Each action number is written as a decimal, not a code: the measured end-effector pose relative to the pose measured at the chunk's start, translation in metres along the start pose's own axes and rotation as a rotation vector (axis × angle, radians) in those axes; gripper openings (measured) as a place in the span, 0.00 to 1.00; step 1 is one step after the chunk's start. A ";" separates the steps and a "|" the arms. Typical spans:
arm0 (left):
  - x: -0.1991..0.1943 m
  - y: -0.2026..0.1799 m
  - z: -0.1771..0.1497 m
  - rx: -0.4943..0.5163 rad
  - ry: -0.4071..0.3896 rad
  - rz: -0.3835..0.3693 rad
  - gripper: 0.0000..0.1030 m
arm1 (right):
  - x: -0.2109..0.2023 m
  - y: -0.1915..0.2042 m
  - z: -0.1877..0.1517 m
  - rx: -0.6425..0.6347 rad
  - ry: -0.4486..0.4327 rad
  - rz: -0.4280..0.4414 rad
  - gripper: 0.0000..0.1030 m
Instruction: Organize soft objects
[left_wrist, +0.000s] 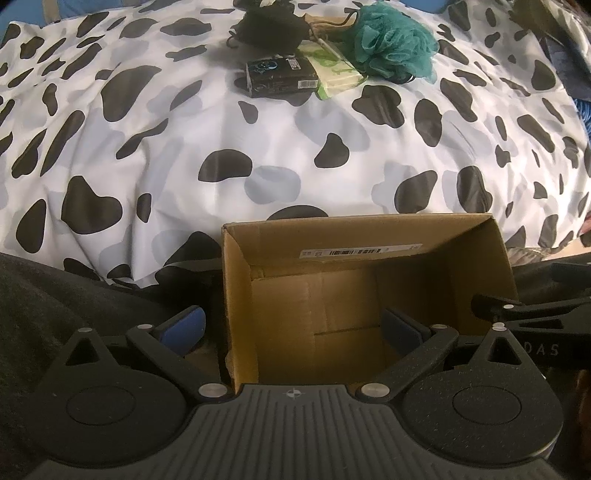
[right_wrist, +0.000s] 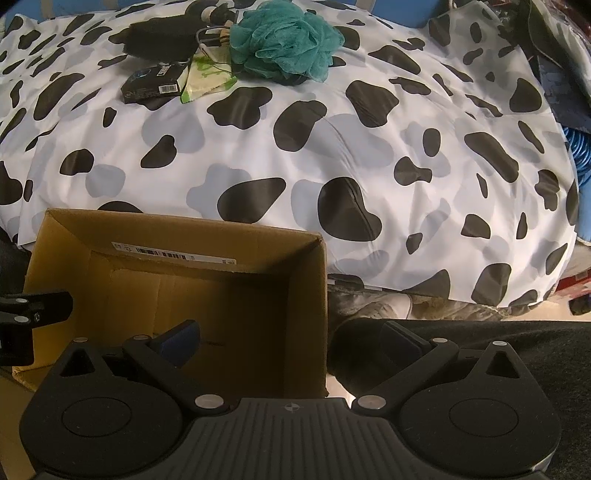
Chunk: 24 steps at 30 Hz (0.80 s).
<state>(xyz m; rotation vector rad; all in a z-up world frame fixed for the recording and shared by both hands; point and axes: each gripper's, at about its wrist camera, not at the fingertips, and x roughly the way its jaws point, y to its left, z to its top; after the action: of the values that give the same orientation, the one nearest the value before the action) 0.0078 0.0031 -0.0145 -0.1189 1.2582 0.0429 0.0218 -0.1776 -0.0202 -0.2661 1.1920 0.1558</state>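
Only the right view shows the right gripper, spread wide across the right wall of the box. The left gripper is spread wide across the box's left wall, and nothing is in the box. Far ahead of both grippers, on the bed, lies the teal pouf beside a black pack.

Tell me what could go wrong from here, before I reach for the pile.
The loofah lies tangled among cords and the green packet, so lifting it may drag neighbours along. The black pack overlaps that packet, so a grab could catch both. Both grippers, left and right, hang open near the box walls; either may nudge or tip it when moving off.
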 end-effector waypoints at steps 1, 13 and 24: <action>0.000 0.000 0.000 0.001 -0.002 0.001 1.00 | 0.000 0.000 0.000 0.001 -0.002 0.000 1.00; -0.006 0.014 0.001 -0.004 -0.005 0.005 1.00 | -0.006 0.013 0.010 -0.008 -0.018 0.017 1.00; -0.008 0.015 0.000 -0.008 -0.021 0.015 1.00 | -0.011 0.017 0.011 -0.025 -0.027 0.005 1.00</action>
<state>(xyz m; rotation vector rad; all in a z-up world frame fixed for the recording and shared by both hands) 0.0034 0.0186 -0.0078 -0.1159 1.2384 0.0617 0.0228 -0.1579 -0.0086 -0.2825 1.1648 0.1779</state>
